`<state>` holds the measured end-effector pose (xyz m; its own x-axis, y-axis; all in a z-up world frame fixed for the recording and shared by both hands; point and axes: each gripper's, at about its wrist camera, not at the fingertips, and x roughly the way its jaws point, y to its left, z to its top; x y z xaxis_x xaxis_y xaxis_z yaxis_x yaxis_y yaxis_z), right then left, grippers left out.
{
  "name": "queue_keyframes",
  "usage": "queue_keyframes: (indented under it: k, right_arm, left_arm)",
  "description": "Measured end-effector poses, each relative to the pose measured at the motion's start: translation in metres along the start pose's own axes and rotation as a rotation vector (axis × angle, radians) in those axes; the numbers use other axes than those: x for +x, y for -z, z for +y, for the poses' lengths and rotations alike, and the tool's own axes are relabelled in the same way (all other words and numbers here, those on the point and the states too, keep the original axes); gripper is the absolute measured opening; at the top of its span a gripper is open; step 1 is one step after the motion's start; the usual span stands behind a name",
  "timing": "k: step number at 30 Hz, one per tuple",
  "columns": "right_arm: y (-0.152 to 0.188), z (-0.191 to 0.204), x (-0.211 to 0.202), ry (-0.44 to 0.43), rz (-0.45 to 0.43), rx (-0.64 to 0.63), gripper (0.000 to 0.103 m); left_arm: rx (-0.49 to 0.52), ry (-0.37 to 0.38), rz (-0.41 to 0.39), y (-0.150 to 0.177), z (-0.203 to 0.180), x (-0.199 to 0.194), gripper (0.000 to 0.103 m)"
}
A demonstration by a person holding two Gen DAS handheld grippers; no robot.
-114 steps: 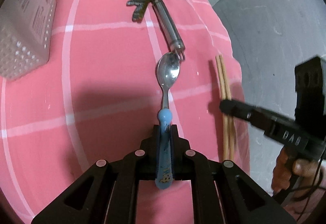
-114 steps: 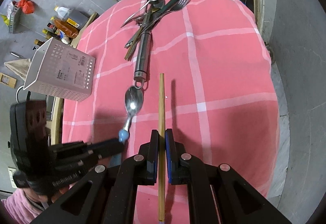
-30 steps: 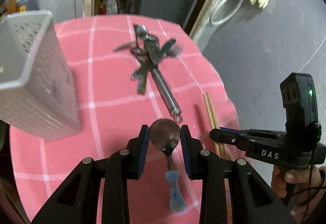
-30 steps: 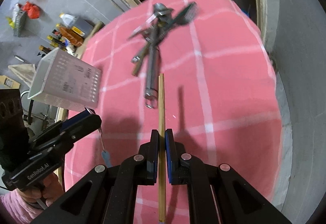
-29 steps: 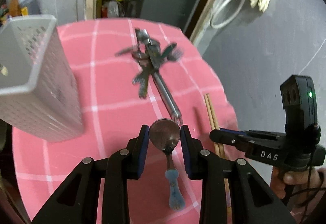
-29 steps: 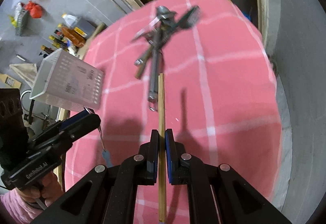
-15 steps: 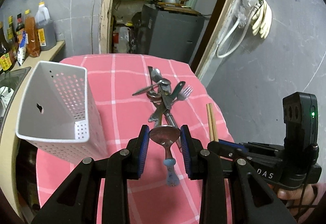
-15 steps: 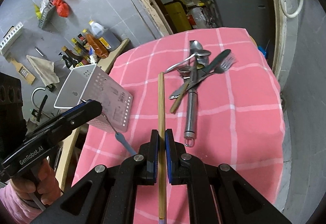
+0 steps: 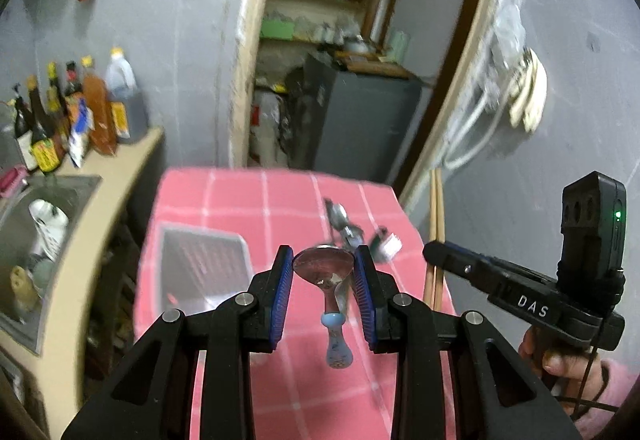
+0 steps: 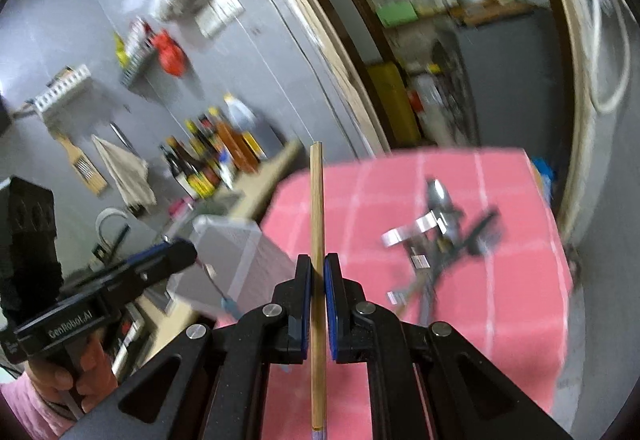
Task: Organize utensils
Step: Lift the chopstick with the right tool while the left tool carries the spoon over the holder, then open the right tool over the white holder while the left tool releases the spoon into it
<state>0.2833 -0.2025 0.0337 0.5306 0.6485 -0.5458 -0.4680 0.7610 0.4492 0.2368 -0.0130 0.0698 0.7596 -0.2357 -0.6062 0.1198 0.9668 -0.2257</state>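
Left gripper (image 9: 323, 272) up in the air, squeezing the round bowl of a spoon (image 9: 326, 272) w/ a blue handle hanging down, above the pink cloth (image 9: 240, 196) & near the white holey basket (image 9: 200, 264). Right gripper (image 10: 317, 280) shut tight on the wood chopsticks (image 10: 317, 208), sticks pointing up & away. Pile of forks & spoons (image 10: 436, 236) lying on the cloth, blurry, well apart from both.

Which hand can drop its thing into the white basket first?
Probably left. The left gripper holds the spoon right beside the white basket. The right gripper, clamping the chopsticks, sits farther from it, nearer the utensil pile.
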Motion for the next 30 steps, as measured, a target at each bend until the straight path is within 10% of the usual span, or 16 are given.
queue_keyframes:
  k: [15,30]
  right_arm:
    - [-0.077,0.087,0.055,-0.218,-0.398,-0.109,0.007]
    - [-0.013,0.076,0.133,-0.141,-0.171,-0.175,0.008]
  left_arm:
    - [-0.048,-0.198,-0.140,-0.048,0.088,-0.014,0.026]
    - [-0.086,-0.111,0.005,0.004,0.111,0.033,0.026]
